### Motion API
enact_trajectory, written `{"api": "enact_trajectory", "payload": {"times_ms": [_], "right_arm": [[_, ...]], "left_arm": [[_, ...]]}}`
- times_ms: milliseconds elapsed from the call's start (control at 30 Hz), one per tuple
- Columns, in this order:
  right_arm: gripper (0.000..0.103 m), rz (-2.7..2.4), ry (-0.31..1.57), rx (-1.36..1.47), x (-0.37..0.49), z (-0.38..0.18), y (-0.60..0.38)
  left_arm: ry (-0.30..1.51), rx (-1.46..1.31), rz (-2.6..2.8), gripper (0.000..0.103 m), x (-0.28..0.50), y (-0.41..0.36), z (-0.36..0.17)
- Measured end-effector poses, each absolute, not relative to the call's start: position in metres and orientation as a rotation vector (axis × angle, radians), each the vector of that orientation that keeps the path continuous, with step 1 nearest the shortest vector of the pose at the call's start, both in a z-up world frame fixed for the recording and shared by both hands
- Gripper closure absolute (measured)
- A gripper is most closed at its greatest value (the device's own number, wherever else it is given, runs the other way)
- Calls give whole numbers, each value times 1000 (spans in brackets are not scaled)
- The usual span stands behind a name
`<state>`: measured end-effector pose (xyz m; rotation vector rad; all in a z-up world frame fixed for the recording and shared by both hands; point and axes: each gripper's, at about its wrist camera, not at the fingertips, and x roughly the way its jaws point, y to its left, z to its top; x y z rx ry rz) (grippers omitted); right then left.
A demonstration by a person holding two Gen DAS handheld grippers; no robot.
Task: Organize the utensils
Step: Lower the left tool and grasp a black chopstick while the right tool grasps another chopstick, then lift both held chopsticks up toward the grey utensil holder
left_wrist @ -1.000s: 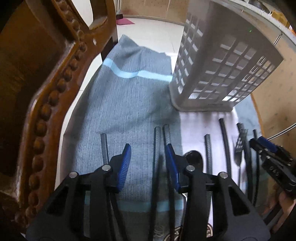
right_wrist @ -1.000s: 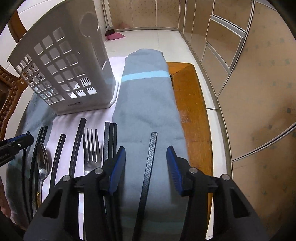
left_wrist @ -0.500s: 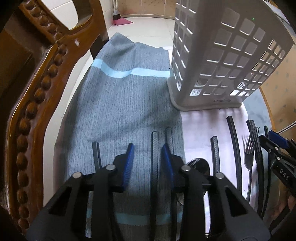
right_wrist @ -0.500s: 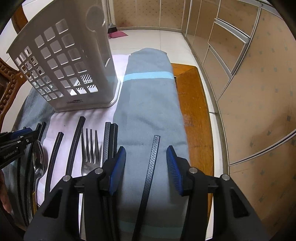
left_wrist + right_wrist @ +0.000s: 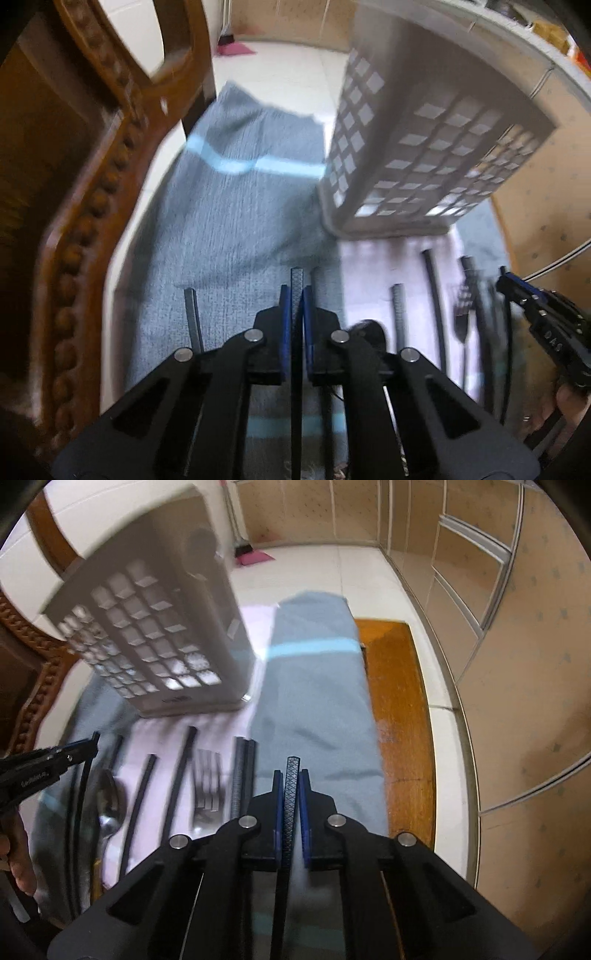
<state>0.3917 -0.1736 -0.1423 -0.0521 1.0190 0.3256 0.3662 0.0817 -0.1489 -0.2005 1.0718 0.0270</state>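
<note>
Blurred fork [image 5: 208, 786], apparently, beside spoon [image 5: 109, 805].

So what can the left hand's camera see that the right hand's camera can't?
Only the left wrist view shows the left gripper from behind, shut on a black textured handle, plus the carved chair up close.

Only the right wrist view shows the right gripper shut on its own textured handle, the bare wooden tabletop and the wall panels.

Both show the white slotted basket, the grey towel and the fork.
</note>
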Motion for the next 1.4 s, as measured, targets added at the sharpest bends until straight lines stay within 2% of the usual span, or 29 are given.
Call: {"api": "enact_trajectory", "payload": {"times_ms": [633,1133,1400], "right_arm": [[96,367,727,-29,309,-23,-187],[96,359,557,-17,244,62,-181],[96,368,521,-45,238,87,-164]], "left_arm": [[844,-134,-60,97,272,65,-47],[652,-68,-65,97,206,49,37],[514,-78,5,97,189,57,71]]}}
